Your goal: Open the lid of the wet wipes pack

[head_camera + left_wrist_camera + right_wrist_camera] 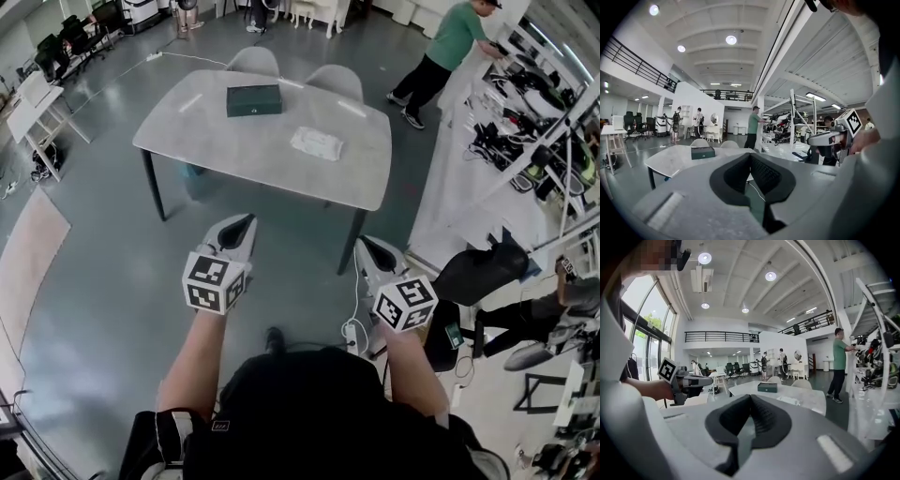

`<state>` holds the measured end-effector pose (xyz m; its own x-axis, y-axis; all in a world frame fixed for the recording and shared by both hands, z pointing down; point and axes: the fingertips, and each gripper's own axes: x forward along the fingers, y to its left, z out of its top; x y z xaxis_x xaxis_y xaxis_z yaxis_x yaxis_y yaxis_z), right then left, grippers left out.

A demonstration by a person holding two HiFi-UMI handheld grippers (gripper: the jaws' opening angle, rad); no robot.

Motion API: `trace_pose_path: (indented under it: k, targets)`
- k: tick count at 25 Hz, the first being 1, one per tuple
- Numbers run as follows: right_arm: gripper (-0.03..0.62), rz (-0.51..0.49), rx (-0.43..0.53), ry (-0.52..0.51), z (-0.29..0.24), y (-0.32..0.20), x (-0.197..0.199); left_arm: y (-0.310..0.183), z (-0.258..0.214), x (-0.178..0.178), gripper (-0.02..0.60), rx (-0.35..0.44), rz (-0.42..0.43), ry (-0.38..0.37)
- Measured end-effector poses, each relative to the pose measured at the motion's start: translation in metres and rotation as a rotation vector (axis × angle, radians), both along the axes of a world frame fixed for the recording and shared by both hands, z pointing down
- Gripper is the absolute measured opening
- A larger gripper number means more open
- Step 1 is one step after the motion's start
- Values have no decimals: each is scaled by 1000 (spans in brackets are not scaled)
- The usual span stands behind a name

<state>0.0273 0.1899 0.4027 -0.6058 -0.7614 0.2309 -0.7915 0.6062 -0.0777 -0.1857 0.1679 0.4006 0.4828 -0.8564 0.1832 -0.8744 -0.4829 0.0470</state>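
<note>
Grey desk (187,131) ahead carries the wet wipes pack (316,142), lying flat right of centre, long axis roughly left-right, near a green box (253,99). Your left hand-held gripper (247,223) and right hand-held gripper (363,244) are both clenched, empty, well short of it.

Seen from above, the wet wipes pack (316,142) on the bench (178,131) is too small to show its lid. The frame's top edge crops the head of a person in a green shirt (450,42).
</note>
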Motion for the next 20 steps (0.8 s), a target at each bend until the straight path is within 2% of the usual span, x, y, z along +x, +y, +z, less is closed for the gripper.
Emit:
trace_pose_path:
  k: [6,12,20]
  targets:
    - [2,-9,-15,-10,6,-44,-25,-32,15,-4,9,-35,38,-7]
    - [2,-9,-42,-41,25,-97,-27,-79,27,5,9,-64,63,-34]
    - [2,-15,-62,-68,51,-210,-13,-186,48,33,9,-116,87,-98]
